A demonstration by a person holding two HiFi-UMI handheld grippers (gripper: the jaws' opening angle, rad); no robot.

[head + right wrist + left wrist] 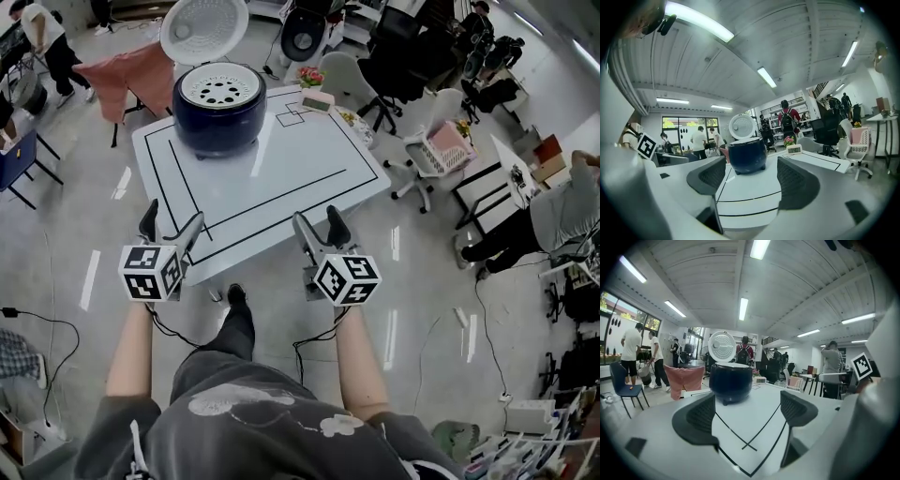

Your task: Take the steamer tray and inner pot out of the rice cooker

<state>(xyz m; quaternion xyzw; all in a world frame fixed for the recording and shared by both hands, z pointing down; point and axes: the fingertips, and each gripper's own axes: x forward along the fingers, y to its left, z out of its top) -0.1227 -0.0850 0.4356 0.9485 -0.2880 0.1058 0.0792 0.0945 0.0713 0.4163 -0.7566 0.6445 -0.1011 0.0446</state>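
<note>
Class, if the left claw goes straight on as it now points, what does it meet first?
Probably the dark blue round rice cooker, lid open, on the white table: it shows between the jaws of the open left claw, with bare tabletop before it. Depth is unclear.

Left gripper [171, 228]: jaws wide apart, empty, pointing to 12 o'clock.
Right gripper [321, 232]: jaws wide apart, empty, pointing to 12 o'clock.
Left arm [129, 352], right arm [361, 352]: stretched forward, side by side.

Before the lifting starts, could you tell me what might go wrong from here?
The steamer tray sits flush in the rice cooker, so jaws may slip on it. The raised lid stands just behind, where a lifted tray could knock it. The cooker stands near the far left corner of the table, a long reach.
</note>
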